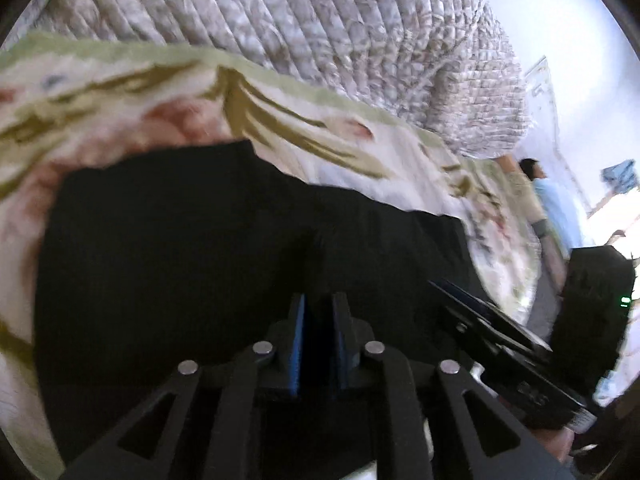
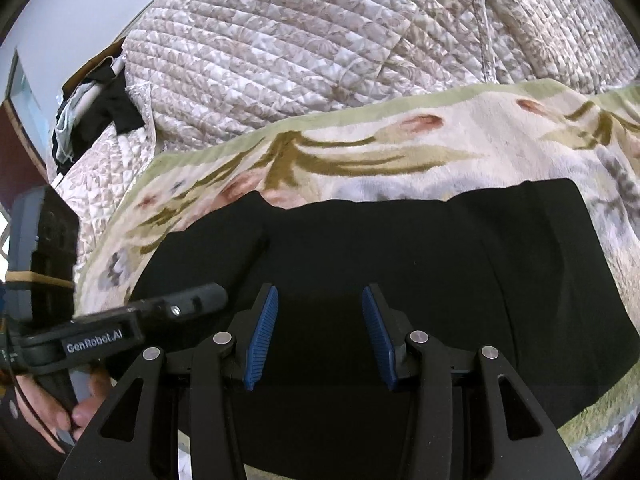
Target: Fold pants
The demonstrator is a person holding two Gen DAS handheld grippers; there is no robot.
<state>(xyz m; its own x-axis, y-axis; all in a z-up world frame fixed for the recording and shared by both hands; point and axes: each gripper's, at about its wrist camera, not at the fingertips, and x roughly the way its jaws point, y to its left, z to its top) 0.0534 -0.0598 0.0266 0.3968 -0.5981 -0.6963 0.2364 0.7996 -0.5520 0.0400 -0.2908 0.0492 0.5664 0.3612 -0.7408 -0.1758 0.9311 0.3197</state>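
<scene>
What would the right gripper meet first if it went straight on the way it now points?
Most likely the black pants, spread on the floral blanket. The right gripper points down at them with open jaws and nothing between; how far off they lie is unclear.

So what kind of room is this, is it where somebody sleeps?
Probably a bedroom. The black pants lie on a flowery blanket spread like a bed cover, with a big quilted comforter heaped behind it, and more clothes hang in the corner.

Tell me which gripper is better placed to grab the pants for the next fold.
Probably right: the right gripper hangs open over the black pants, nothing between its pads. The left gripper is nearly shut.
</scene>
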